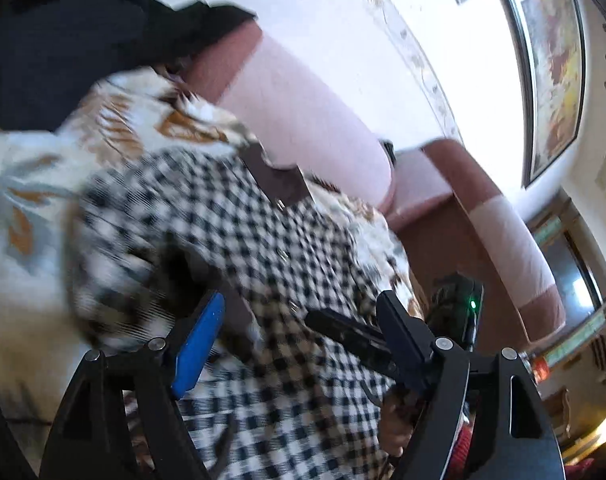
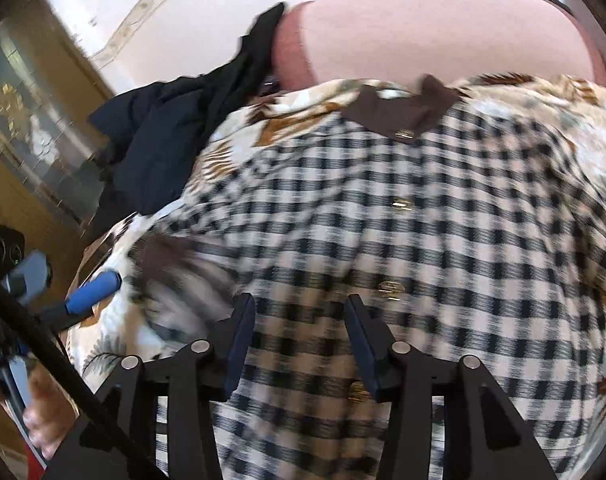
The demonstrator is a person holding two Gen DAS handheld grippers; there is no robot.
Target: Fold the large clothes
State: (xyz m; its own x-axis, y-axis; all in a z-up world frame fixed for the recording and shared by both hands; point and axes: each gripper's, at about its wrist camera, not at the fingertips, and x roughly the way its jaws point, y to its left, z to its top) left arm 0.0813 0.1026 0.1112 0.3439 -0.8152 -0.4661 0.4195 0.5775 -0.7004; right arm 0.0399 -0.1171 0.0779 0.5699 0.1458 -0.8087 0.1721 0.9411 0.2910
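Observation:
A black, beige and white checked garment (image 1: 263, 248) (image 2: 423, 240) with a brown collar (image 2: 403, 112) and gold buttons lies spread on a floral blanket (image 1: 31, 200) (image 2: 583, 152). A blurred sleeve with a brown cuff (image 2: 171, 256) lies across its left side. My left gripper (image 1: 299, 304) hangs open just over the checked cloth, with nothing pinched between its pads. My right gripper (image 2: 300, 304) is open too, above the button line, and its pads are apart from the fabric. One blue finger (image 2: 95, 292) of the left gripper shows at the left edge of the right wrist view.
A heap of dark clothes (image 1: 63, 40) (image 2: 163, 140) lies on the blanket's far left. Behind it rises the pink sofa back (image 1: 303, 100) (image 2: 423, 32) with a brown armrest (image 1: 483, 208). A framed picture (image 1: 551, 68) hangs on the wall. A person's hand (image 2: 47, 412) shows at lower left.

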